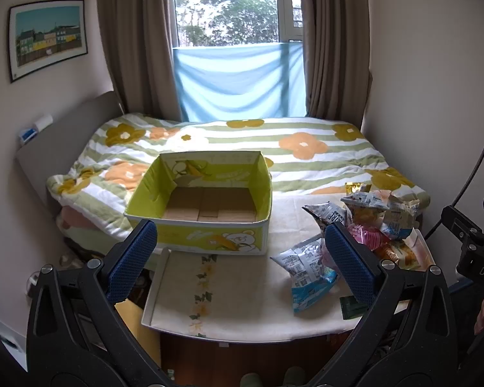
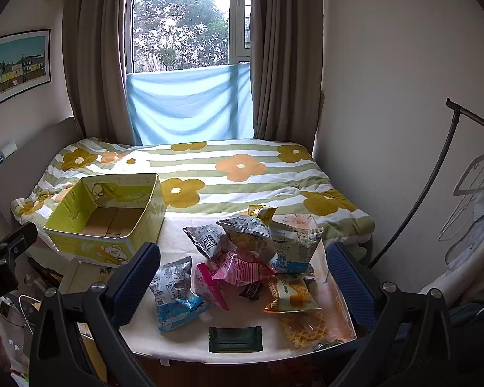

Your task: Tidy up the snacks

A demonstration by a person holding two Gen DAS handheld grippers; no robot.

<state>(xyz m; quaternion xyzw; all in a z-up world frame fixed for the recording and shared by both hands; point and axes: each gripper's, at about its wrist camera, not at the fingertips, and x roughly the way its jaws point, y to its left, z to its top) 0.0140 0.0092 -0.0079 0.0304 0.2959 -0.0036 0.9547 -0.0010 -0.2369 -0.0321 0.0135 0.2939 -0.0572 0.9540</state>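
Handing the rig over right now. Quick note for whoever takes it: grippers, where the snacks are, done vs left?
Left gripper: open, empty, facing the box.
Right gripper: open, empty, over the snack pile.
Yellow box: on the table's left, nothing in it.
Snack pile: loose on the table's right; dark green packet and waffle pack near the front edge.
Done: nothing boxed.
Left: every snack.

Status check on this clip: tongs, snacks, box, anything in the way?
Left tongs open, empty. Right tongs open, empty. Snack pile loose on table; yellow box empty. Path clear.
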